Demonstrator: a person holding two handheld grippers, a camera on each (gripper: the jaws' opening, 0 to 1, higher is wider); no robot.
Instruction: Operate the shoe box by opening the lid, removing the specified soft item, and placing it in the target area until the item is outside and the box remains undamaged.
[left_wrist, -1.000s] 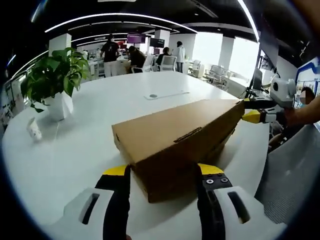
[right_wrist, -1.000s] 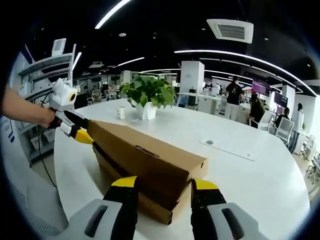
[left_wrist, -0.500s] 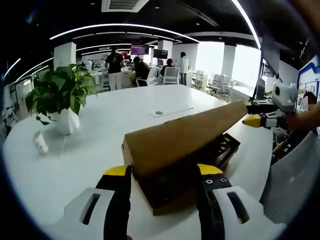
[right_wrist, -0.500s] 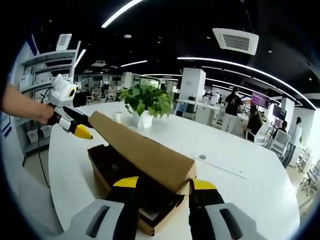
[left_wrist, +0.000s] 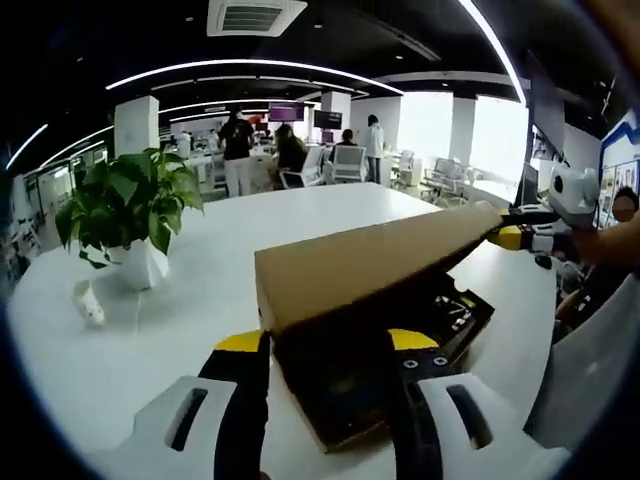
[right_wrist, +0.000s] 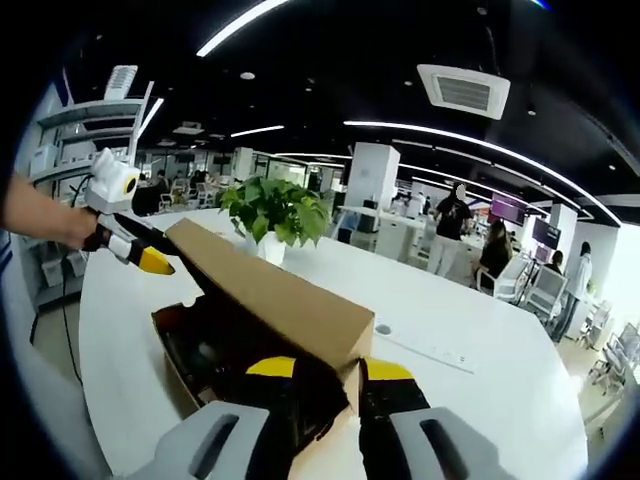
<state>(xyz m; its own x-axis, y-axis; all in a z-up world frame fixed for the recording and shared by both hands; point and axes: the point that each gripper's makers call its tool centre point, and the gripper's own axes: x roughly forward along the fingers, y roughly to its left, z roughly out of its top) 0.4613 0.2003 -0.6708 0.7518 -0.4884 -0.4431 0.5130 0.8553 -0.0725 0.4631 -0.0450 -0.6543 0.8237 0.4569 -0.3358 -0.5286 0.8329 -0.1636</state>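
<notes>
Shoe box (left_wrist: 400, 330) on white table (left_wrist: 130, 340), plain unmarked lid (left_wrist: 370, 262) raised, left gripper (left_wrist: 325, 345) and right gripper (right_wrist: 325, 368) each pinching a lid end.

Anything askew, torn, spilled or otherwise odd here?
Nothing stands out. The shoe box sits on the white table with its lid raised at both ends by the tongs, no tears or creases visible; contents dark, unclear.

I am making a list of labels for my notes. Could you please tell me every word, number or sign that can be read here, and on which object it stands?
None can be read.
Shoe box lid: plain brown cardboard, no print visible.
Box contents: pale marks, too blurred to read.
Wall screens: lit, too small to read.
</notes>
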